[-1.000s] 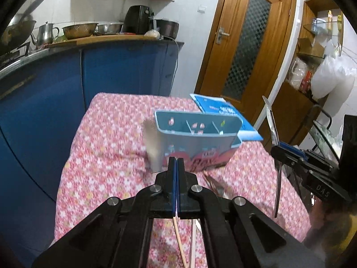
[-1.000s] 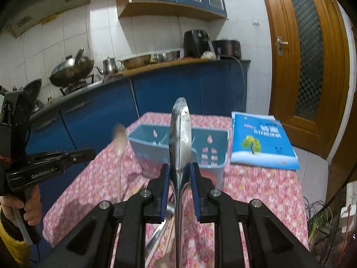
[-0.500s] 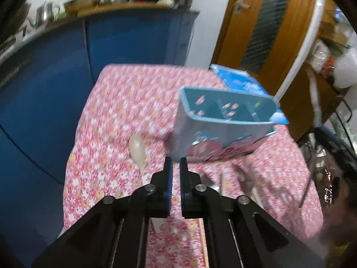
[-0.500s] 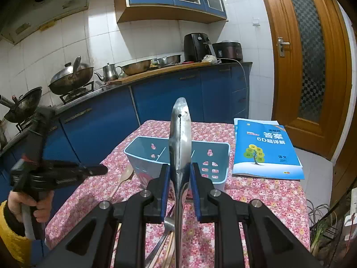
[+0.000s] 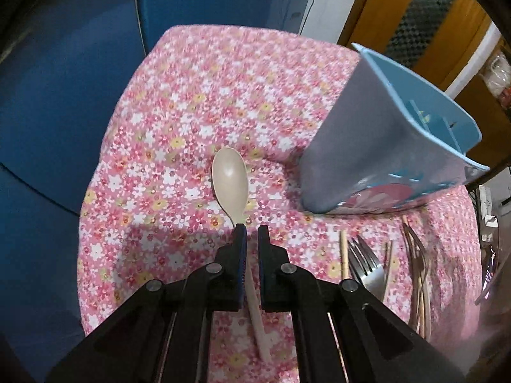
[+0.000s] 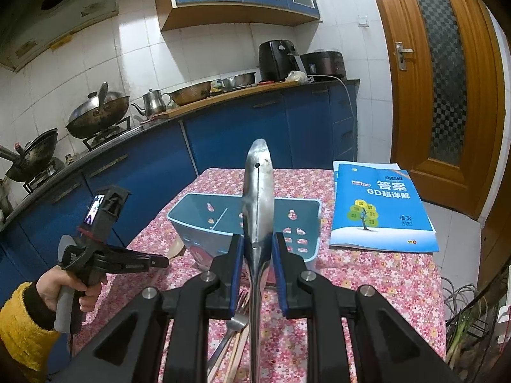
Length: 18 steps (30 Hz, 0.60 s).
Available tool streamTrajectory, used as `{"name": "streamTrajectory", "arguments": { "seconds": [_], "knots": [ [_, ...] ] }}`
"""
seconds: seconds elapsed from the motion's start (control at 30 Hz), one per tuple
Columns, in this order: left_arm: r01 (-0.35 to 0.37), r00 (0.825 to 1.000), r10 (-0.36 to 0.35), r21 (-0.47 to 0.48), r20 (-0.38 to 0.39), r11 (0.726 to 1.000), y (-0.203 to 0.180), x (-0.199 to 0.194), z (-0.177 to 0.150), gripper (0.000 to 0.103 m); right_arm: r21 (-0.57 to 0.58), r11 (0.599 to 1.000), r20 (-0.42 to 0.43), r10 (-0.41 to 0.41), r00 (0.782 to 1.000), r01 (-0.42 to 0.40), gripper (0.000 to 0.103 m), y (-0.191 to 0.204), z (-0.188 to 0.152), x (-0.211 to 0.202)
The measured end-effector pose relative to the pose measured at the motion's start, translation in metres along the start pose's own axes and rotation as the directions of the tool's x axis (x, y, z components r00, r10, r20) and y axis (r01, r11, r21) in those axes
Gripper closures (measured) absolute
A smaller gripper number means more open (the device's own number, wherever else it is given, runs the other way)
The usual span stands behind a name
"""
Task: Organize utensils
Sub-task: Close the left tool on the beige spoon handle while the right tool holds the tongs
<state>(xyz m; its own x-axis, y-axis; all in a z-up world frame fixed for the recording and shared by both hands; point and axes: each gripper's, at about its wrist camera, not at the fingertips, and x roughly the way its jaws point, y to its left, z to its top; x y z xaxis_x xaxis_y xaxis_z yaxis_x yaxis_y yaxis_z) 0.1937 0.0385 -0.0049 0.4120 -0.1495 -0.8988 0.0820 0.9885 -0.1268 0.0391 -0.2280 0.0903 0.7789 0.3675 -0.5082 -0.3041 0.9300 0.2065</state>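
Nearest the left tongs (image 5: 248,233), a beige spoon (image 5: 230,182) lay on the flowered bench (image 5: 179,102), its handle running between the slightly parted pads; whether they pinched it I could not tell, though they looked all but closed. The right tongs (image 6: 258,245) were clenched on a shiny metal utensil (image 6: 258,191), blade-like, standing upright. A metal fork (image 5: 367,265) and wooden chopsticks (image 5: 344,255) lay loose on the cloth nearby. Beyond them stood the pale blue utensil caddy (image 6: 204,220), with dividers and cut-out holes, apparently empty. By my judgement the sorting had barely begun: every piece remained outside it. Farther off lay a blue booklet (image 6: 380,207).
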Motion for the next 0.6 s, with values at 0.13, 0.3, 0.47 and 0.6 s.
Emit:
{"name": "streamTrajectory", "arguments": {
  "seconds": [0.13,0.3,0.47,0.6],
  "knots": [
    [-0.020,1.000,0.020,-0.003,-0.010,1.000,-0.001,0.003,0.006,0.099,0.011,1.000,-0.009,0.001,1.000,-0.001,0.082,-0.005,-0.001,0.004],
    [-0.033,0.997,0.033,-0.002,-0.063,0.999,0.000,0.006,0.013,0.089,0.019,1.000,-0.023,0.007,1.000,-0.006,0.082,-0.011,-0.002,0.008],
    [-0.067,0.989,0.069,0.023,-0.132,0.997,-0.001,0.009,0.018,0.077,0.021,1.000,-0.029,0.009,1.000,-0.008,0.082,-0.015,-0.002,0.009],
    [-0.051,0.976,0.058,0.036,-0.208,0.998,-0.005,0.021,0.023,0.077,0.029,0.999,-0.035,0.015,0.999,-0.014,0.082,-0.019,-0.002,0.011]
  ]
}}
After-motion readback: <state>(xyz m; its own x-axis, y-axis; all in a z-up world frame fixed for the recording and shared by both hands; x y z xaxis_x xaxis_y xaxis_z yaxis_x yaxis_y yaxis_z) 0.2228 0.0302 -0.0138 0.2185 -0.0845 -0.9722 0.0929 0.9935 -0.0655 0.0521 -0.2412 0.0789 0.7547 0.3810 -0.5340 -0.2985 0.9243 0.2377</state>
